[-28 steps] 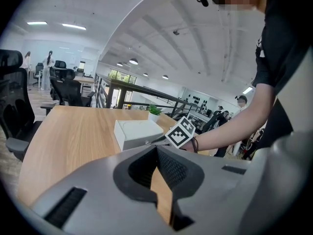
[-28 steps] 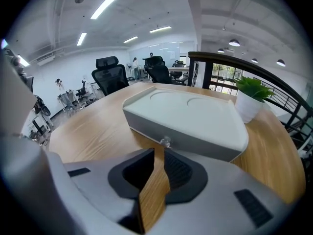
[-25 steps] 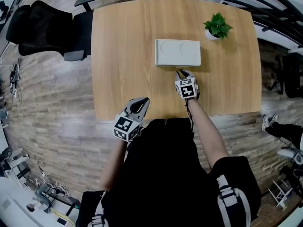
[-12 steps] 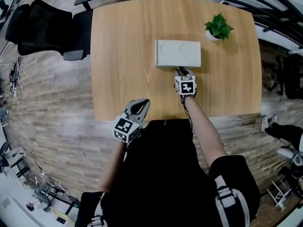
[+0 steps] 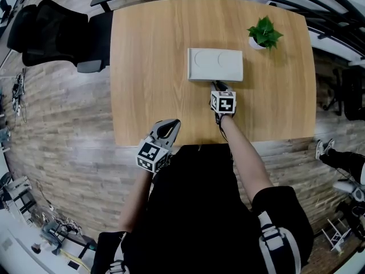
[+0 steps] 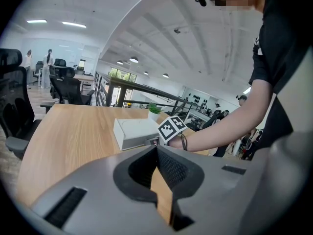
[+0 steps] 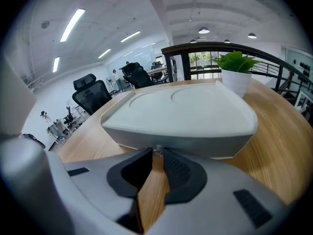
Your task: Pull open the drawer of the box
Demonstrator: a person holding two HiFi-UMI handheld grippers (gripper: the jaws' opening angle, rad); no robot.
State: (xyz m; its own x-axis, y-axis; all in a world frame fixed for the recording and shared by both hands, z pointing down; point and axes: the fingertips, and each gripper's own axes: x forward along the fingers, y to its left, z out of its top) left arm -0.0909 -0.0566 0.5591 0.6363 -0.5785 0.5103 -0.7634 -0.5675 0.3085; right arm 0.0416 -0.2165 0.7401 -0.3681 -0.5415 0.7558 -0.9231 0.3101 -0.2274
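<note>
A flat white box (image 5: 215, 65) lies in the middle of the wooden table (image 5: 148, 67), its drawer front facing me and flush with the body. My right gripper (image 5: 217, 85) is at that front face. In the right gripper view its jaws are closed around the small metal drawer knob (image 7: 157, 151) under the box (image 7: 181, 111) lid. My left gripper (image 5: 166, 125) hangs at the table's near edge, far from the box (image 6: 134, 131), jaws together with nothing between them.
A small potted plant (image 5: 263, 32) stands behind the box to the right. A black office chair (image 5: 57, 33) is off the table's far left corner. Bare tabletop stretches left of the box and along the near edge.
My right gripper has moved forward a short way until its tips reach the box front. The left gripper and the box have stayed where they were.
</note>
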